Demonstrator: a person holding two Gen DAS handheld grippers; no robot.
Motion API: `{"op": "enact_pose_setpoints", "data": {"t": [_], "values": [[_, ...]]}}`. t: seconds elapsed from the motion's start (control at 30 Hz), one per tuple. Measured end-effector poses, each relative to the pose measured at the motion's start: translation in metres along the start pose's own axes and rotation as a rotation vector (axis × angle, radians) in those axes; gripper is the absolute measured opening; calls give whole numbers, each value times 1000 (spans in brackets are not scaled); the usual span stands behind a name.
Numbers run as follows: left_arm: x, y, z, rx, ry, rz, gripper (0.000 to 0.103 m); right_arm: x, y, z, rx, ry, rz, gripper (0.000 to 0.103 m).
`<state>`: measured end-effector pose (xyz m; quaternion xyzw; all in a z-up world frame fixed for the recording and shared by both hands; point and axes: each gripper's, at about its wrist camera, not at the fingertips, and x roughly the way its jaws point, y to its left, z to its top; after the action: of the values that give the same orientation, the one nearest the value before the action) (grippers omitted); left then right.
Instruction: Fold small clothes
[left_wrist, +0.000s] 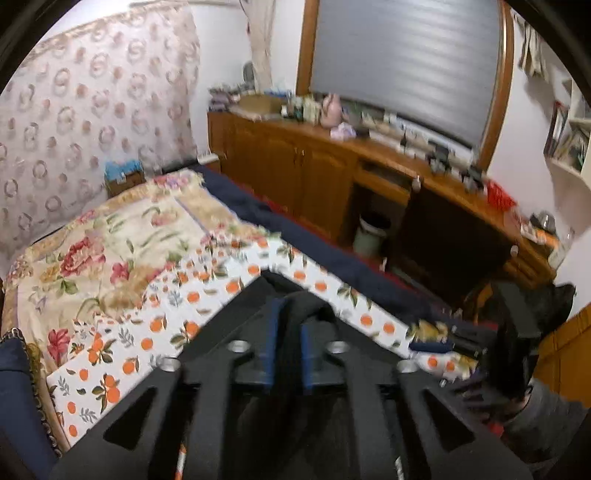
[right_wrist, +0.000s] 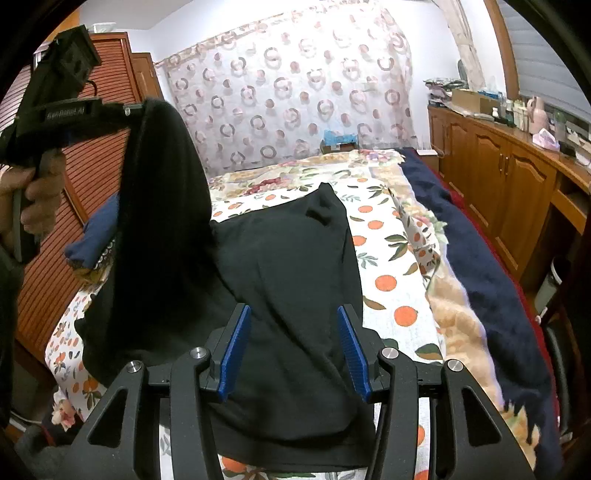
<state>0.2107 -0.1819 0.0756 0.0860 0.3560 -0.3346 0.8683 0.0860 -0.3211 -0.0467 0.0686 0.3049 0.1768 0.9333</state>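
While left tongs lift black garment, right tongs gape.

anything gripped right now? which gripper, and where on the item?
Left gripper holds the black garment by one lifted edge, the rest draped on the bed. Right gripper is open above it, holding nothing.

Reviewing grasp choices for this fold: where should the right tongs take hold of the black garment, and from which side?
Best guess: the near hem of the black garment, approached from the near edge of the bed. There the cloth lies flat on the orange-print sheet with a free edge, and the open right tongs already straddle it. The left tongs hold the garment's left side raised.
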Motion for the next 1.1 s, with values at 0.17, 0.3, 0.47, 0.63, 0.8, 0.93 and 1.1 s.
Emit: {"op": "enact_pose_setpoints", "data": {"t": [0.17,0.3,0.47,0.63,0.8,0.93,1.1], "values": [[1,10,-23,-3,38,9,72,4,7,5,-17,6,2,50],[-12,26,-48,-33,44,40,74,7,11,8,-13,3,11,50],[-51,50,-85,-90,-31,95,74,18,30,15,-36,6,45,50],[-98,74,-129,-159,-123,178,74,32,72,26,-93,17,121,50],[-131,95,-171,-232,-158,226,75,55,133,34,-186,63,231,50],[-145,105,-197,-255,-151,270,75,78,182,38,-276,105,295,50],[-159,111,-226,-273,-158,305,75,113,227,41,-333,175,366,50]]}}
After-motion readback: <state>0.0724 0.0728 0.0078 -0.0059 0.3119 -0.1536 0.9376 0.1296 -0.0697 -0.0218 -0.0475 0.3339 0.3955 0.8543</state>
